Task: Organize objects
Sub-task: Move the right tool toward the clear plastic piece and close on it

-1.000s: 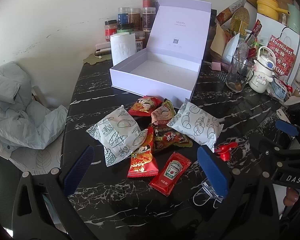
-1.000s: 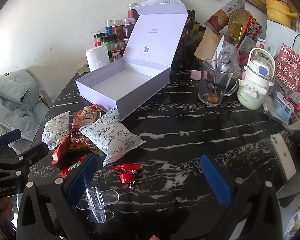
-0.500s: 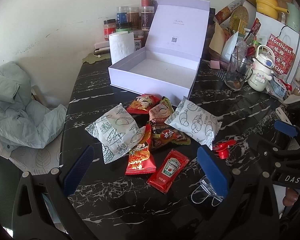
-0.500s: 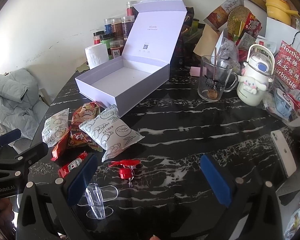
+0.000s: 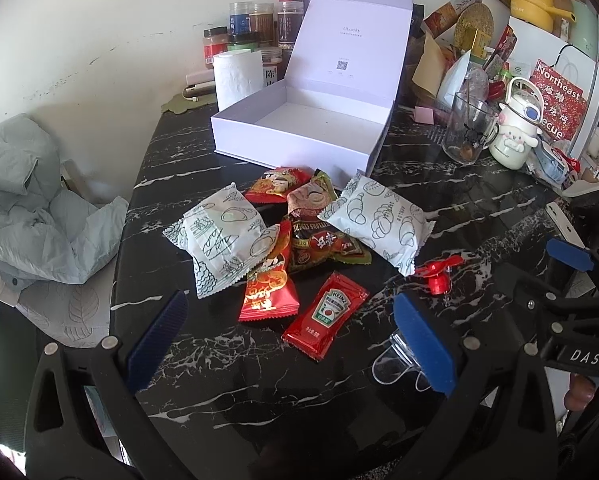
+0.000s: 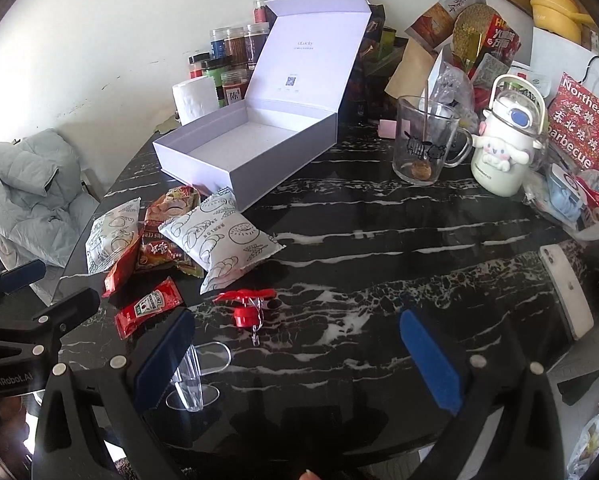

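Snack packets (image 5: 299, 236) before both spread grippers

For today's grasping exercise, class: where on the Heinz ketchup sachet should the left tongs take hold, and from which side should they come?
Grip the ketchup sachet across its narrow width near the crimped end closest to the left tongs, coming down from above. It lies flat on the black marble table, apart from the snack pile, so a near edge is likely easiest to pinch and lift. Both tongs are open and empty.
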Demonstrator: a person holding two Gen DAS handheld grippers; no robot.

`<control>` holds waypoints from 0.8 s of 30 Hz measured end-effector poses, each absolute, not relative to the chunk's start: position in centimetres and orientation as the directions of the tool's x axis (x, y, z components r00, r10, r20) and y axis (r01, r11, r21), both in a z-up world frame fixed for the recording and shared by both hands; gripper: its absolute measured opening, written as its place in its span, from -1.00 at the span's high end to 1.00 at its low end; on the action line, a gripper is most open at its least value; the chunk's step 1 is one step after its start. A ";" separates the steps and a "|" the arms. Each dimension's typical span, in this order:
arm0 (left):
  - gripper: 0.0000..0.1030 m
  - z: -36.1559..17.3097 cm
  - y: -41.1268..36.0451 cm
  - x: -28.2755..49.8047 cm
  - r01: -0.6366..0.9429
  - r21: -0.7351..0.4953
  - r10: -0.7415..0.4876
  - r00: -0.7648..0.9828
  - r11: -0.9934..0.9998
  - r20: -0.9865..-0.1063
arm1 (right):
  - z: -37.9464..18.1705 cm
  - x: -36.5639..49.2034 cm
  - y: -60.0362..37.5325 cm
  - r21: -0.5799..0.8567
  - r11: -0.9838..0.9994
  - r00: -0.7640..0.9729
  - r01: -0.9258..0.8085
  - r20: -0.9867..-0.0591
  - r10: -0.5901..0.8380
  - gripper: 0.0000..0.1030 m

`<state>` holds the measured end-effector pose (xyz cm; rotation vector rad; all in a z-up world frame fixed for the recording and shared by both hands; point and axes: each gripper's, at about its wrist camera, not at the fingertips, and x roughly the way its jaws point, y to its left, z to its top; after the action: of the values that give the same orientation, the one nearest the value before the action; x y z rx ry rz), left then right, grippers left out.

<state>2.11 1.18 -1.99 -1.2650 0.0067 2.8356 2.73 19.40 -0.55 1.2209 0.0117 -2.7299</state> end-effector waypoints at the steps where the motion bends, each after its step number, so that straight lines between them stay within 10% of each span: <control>1: -1.00 -2.1 1.2 2.3 -0.036 -0.013 0.033 -0.664 -0.999 -0.747 | -0.7 2.9 19.4 0.057 -0.988 -0.653 0.143 -0.744 -0.138 -1.00; 24: -1.00 -5.9 0.3 4.9 -0.029 -0.089 0.088 -0.598 -0.996 -0.797 | -4.5 4.3 17.6 0.132 -0.952 -0.542 0.277 -0.797 -0.268 -1.00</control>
<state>4.92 0.26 -5.88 -1.3761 -0.1025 2.7492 4.33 17.63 -4.54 1.2967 0.0145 -2.5152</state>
